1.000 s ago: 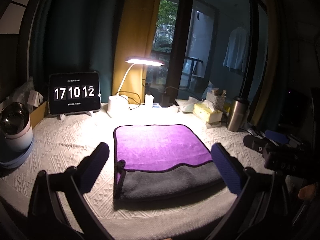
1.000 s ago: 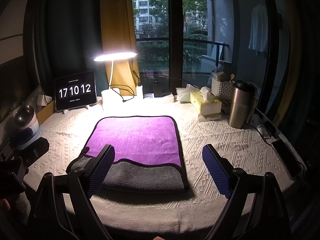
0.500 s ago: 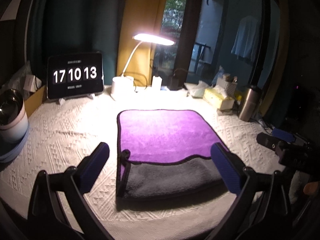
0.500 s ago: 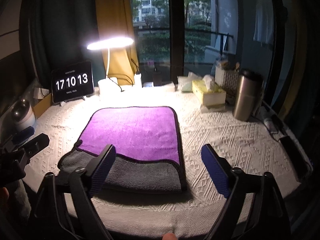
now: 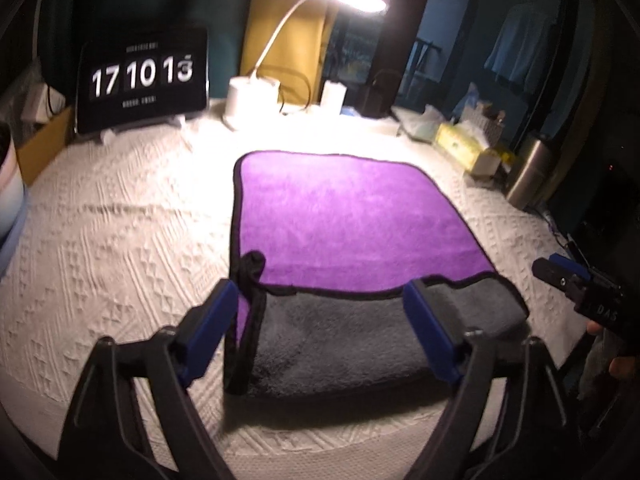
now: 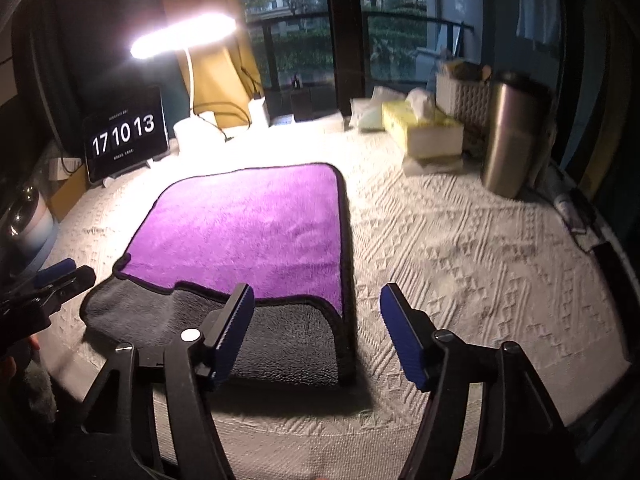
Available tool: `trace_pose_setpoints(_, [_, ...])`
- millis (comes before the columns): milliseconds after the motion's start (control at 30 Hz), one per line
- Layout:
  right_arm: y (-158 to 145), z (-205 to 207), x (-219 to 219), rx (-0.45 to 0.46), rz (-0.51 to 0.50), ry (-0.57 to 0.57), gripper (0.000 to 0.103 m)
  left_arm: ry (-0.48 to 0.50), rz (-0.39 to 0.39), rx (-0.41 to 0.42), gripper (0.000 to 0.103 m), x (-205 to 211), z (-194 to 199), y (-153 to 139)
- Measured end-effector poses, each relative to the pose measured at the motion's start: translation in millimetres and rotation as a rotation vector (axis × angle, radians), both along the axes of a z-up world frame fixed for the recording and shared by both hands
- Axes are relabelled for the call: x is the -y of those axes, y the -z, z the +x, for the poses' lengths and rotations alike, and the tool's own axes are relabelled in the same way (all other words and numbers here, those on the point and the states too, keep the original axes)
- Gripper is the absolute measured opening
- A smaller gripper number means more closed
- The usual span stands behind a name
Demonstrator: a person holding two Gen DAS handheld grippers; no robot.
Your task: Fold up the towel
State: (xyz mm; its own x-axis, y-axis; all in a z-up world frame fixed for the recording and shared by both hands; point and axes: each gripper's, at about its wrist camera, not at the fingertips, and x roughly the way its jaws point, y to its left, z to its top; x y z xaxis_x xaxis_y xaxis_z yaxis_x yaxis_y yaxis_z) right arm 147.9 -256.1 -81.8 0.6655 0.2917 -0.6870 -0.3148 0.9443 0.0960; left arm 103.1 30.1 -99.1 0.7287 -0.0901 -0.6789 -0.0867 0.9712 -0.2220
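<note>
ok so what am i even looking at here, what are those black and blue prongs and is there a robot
No robot: a person holds a two-finger tool in each hand, each with a fisheye camera looking along its blue fingers. The left view shows the left tool, the right view the right tool. Both are open and hold nothing. On the white tablecloth lies a purple and grey towel, partly folded. Behind it stand a lamp, a clock screen, a tissue box and a steel flask.
</note>
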Motion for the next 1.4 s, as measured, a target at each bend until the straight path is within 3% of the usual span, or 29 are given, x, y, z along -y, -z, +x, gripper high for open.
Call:
trace_pose_setpoints(133, [13.6,10.8,1.9,-0.042,0.006,-0.015,0.061,-0.011,-0.003,-0.056,0.070,-3.1,9.5,14.0])
trace_pose_setpoints(533, [45.8,32.2,-5.4,-0.138,-0.021,-0.064,0.046,-0.013,0.011,-0.153,0.065,-6.0,24.4,35.6])
trace_pose_setpoints(667, [52.1,34.6,-7.1,-0.152,-0.037,-0.064,0.042,-0.016,0.045,-0.158,0.053,-3.3,26.0,37.5])
trace_pose_setpoints(733, [53.1,35.1,-8.2,-0.149,-0.046,-0.064,0.040,-0.022,0.057,-0.157,0.045,-4.1,25.8,37.8])
trace_pose_setpoints(800, [52.6,34.6,-8.9,-0.140,-0.058,-0.062,0.032,-0.017,0.071,-0.153,0.034,-4.3,25.1,38.0])
trace_pose_setpoints(867, [51.2,33.8,-9.6,-0.126,-0.073,-0.062,0.013,-0.013,0.087,-0.146,0.027,-3.1,24.0,38.0])
trace_pose_setpoints(900, [50.5,32.8,-10.4,-0.120,-0.083,-0.061,0.010,-0.011,0.096,-0.143,0.024,-2.4,23.1,38.1])
trace_pose_setpoints(1000, [47.8,29.2,-13.2,-0.096,-0.108,-0.064,0.007,-0.008,0.109,-0.136,0.012,0.2,20.9,36.9])
trace_pose_setpoints(1100, [40.8,24.7,-12.5,-0.062,-0.110,-0.056,0.006,-0.006,0.090,-0.123,0.008,-0.8,17.9,33.9])
trace_pose_setpoints(1400, [14.7,15.0,-10.7,0.016,-0.107,-0.040,0.006,-0.023,0.085,-0.054,0.006,-3.7,9.3,13.0])
